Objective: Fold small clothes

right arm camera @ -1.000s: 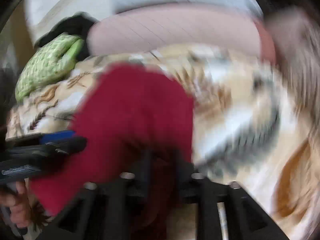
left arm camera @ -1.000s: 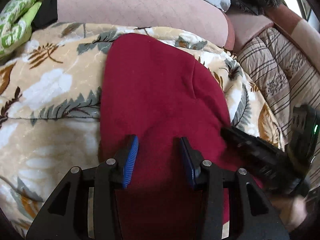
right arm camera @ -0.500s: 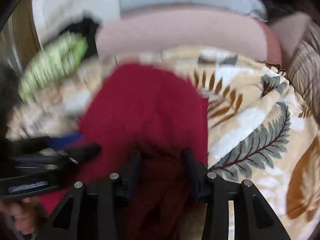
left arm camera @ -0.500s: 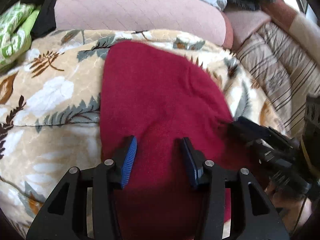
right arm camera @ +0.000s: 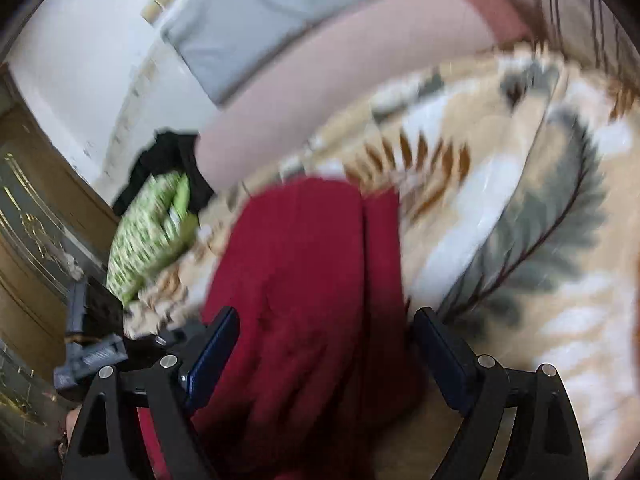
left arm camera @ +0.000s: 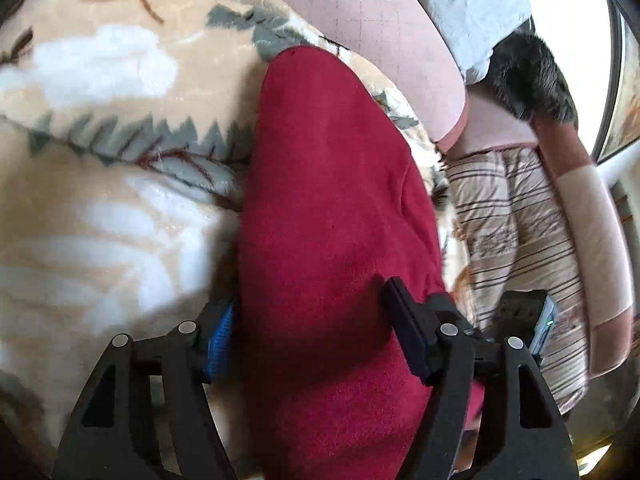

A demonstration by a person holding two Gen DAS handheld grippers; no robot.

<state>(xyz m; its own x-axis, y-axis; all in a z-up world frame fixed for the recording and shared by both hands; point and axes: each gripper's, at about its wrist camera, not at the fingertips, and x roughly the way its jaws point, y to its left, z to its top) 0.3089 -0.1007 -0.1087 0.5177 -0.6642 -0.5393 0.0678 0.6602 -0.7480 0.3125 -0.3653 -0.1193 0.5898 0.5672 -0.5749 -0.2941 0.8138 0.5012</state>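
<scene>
A dark red fleece garment (left arm camera: 332, 208) lies on a beige leaf-print blanket (left arm camera: 100, 208); in the right wrist view the red garment (right arm camera: 304, 280) shows a lengthwise fold line. My left gripper (left arm camera: 312, 340) is open, its jaws wide apart on either side of the garment's near end. My right gripper (right arm camera: 324, 352) is open too, jaws straddling the same near end. The cloth between the jaws hides whether the pads touch it. The right gripper's body shows at the lower right of the left wrist view (left arm camera: 528, 320).
A pink bolster cushion (left arm camera: 384, 28) runs along the back. A striped quilt (left arm camera: 516, 220) lies at the right. A green patterned cloth (right arm camera: 148, 236) and a black cloth (right arm camera: 172, 164) sit at the blanket's far left. A wooden door (right arm camera: 36, 248) stands left.
Both grippers have opened wider and moved in low over the garment's near end, so it fills the gap between the jaws. Both views have tilted.
</scene>
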